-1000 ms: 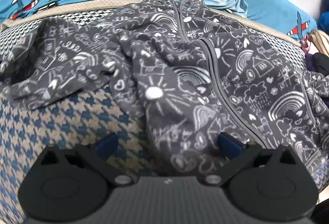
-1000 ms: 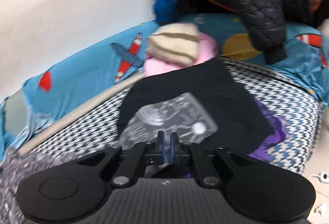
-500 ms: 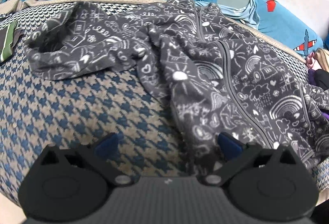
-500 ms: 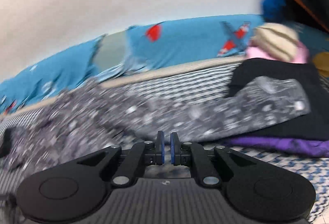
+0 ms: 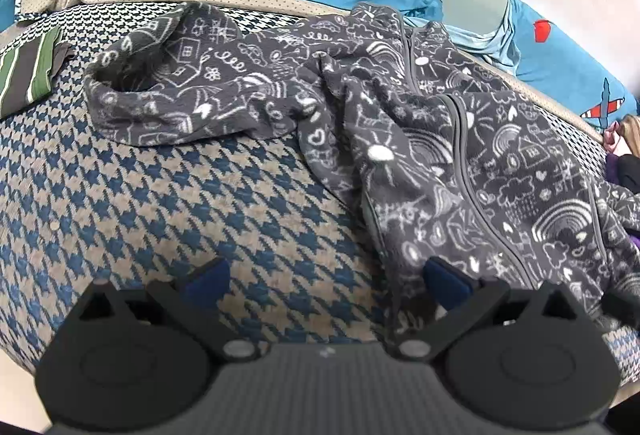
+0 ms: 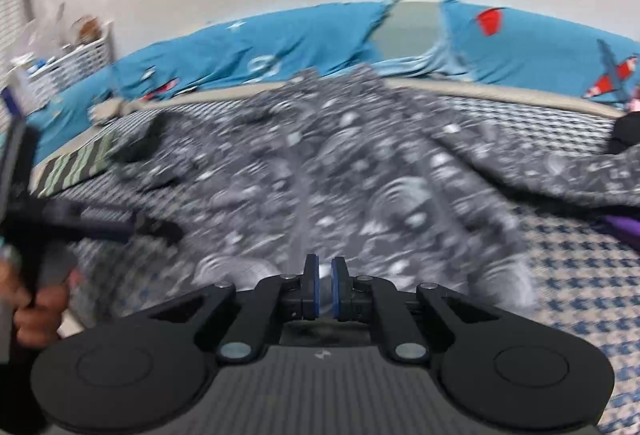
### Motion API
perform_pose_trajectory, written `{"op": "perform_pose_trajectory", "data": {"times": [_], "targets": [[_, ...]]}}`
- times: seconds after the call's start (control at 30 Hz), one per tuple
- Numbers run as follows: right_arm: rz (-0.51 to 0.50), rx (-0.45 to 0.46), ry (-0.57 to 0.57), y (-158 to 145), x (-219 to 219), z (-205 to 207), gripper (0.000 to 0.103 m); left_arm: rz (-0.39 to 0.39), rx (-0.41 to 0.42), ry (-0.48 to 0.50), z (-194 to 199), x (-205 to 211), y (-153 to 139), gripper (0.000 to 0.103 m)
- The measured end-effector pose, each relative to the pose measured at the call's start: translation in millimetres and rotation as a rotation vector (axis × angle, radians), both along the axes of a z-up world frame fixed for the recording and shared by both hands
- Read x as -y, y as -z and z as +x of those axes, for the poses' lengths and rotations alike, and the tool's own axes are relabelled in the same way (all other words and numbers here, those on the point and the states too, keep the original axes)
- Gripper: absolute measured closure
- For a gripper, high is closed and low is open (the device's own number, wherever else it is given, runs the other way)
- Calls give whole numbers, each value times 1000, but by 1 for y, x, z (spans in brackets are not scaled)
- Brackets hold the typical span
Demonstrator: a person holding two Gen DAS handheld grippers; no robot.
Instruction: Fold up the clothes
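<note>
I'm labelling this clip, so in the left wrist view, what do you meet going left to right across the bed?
Green striped garment → gray doodle-print sleeve → zippered body of the gray doodle-print garment → purple cloth at the right edge.

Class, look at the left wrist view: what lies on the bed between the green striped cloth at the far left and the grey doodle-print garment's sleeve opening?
Only bare houndstooth blanket separates the striped cloth from the grey garment, seen in the left wrist view.
</note>
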State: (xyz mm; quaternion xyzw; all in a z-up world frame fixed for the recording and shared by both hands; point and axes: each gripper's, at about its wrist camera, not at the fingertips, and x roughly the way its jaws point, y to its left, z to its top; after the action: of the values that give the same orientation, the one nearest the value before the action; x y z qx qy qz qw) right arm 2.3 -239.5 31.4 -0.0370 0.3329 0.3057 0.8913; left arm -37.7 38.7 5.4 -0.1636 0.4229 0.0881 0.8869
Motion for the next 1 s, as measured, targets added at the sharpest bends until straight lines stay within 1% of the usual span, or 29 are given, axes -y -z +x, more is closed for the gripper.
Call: {"op": "perform_pose_trajectory", "data": {"times": [0.2,0.33,0.37,0.43,0.53,0.6,0.67,0.83,1.0], "targets": [[1,-26,-145,11,-27,-30,96,4,19,-23,-6,-5,-4,0],[-23,-26,-234,20,-49,-47,96,3,23,-43,-8,-11,-6,0],[-32,-29,-250,23,-54,-51,95,0,23,-45,-8,-12,-6,0],[-51,-30,-278,28,-64,-58,90,-2,24,-48,-10,-14,-6,0],[-82,-6,-299,34,-76,-66,82,-5,29,-57,-12,-17,-7,0],[-102,18,-300,38,-83,-68,71,-9,32,-62,-13,-19,-7,0],[-122,42,-301,41,-90,-70,69,-12,33,-68,-14,-21,-7,0],[-173,101,-304,49,-108,-76,69,-18,36,-81,-17,-27,-7,0],[-193,153,-274,57,-121,-76,69,-20,39,-94,-19,-31,-8,0]]}}
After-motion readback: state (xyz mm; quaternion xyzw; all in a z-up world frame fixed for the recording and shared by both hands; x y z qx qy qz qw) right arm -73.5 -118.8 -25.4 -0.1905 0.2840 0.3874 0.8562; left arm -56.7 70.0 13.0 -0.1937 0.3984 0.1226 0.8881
